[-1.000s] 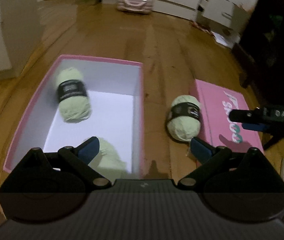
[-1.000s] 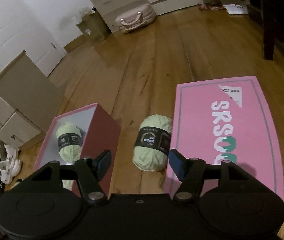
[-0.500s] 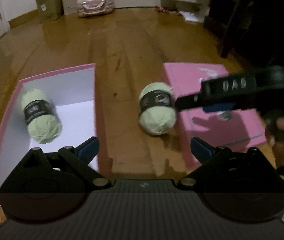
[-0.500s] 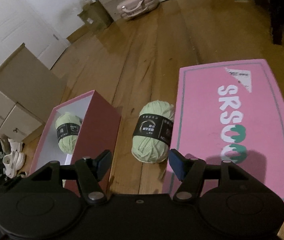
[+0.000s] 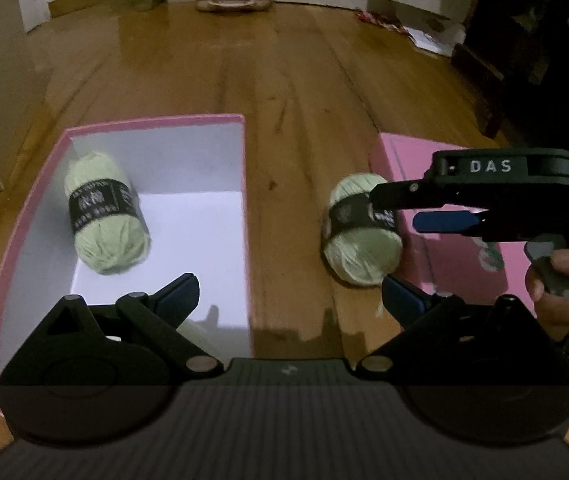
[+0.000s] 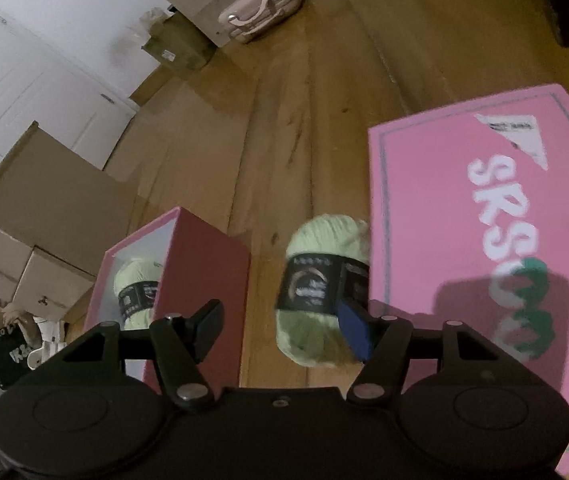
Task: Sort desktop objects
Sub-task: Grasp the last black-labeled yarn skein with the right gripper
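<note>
**Inspector:** Presently, the loose yarn ball (image 6: pixel 320 292) lies on the wooden floor (image 6: pixel 304 120) straight ahead of the right gripper (image 6: pixel 280 330), between its spread fingers but nearer the right-hand one. Jaws stand wide, holding nothing.

**Assistant:** And around it?

**Inspector:** The pink lid (image 6: pixel 484 208) touches or nearly touches the ball on the claw's right; the open pink box (image 5: pixel 240 184) stands well to its left, one yarn ball in the box (image 5: pixel 104 216) already (a second seems to sit under the left gripper (image 5: pixel 288 300), also wide and empty).

**Assistant:** Advice?

**Inspector:** I judge it should centre leftward, straddle the black label band, keep the right finger off the lid edge, and close gently, since yarn compresses.
</note>
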`<state>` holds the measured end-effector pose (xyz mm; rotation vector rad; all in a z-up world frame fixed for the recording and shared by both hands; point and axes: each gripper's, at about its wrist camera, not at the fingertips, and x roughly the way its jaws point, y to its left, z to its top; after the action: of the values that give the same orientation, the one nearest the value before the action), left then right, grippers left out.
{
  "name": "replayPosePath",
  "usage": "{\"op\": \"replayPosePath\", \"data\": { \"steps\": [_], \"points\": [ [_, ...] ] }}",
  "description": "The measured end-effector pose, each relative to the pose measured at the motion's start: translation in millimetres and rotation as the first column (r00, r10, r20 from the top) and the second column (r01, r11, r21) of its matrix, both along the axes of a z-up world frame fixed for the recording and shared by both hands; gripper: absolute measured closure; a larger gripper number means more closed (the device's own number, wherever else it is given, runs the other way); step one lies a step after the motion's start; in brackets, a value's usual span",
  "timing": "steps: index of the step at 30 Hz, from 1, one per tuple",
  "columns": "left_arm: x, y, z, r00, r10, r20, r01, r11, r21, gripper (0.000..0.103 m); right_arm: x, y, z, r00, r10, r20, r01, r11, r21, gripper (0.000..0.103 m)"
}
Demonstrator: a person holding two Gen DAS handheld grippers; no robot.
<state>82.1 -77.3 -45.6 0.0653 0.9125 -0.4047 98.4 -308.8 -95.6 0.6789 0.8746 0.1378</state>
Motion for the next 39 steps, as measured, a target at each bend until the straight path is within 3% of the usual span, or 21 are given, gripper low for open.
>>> {"op": "replayPosePath", "data": {
  "steps": [6, 11, 18, 24, 32, 39],
  "points": [
    [10, 14, 1, 0.998, 0.059, 0.003, -0.059, 0.998, -0.022, 0.004, 27, 19, 0, 0.997, 0.026, -0.074, -0.035, 0.992, -0.125, 0.034],
    [15, 28, -1, 0.994, 0.106, 0.005, -0.105, 0.993, -0.048, 0.004, 38, 21, -10, 0.989, -0.017, -0.149, -0.016, 0.976, -0.215, 0.034],
    [17, 34, -4, 0.994, 0.107, 0.001, -0.107, 0.992, -0.062, 0.004, 53, 29, -30, 0.984, 0.002, -0.177, -0.044, 0.971, -0.235, 0.029],
    [19, 36, -6, 0.994, 0.112, 0.002, -0.111, 0.992, -0.056, 0.004, 55, 35, -31, 0.989, -0.005, -0.146, -0.036, 0.961, -0.275, 0.027],
    [13, 40, -1, 0.994, 0.109, 0.007, -0.108, 0.991, -0.077, 0.004, 47, 43, -34, 0.994, 0.015, -0.11, -0.048, 0.951, -0.307, 0.038],
    [4, 50, 5, 0.994, 0.107, 0.01, -0.105, 0.991, -0.081, 0.004, 14, 50, -29, 0.991, 0.044, -0.126, -0.072, 0.971, -0.227, 0.046]
  ]
}}
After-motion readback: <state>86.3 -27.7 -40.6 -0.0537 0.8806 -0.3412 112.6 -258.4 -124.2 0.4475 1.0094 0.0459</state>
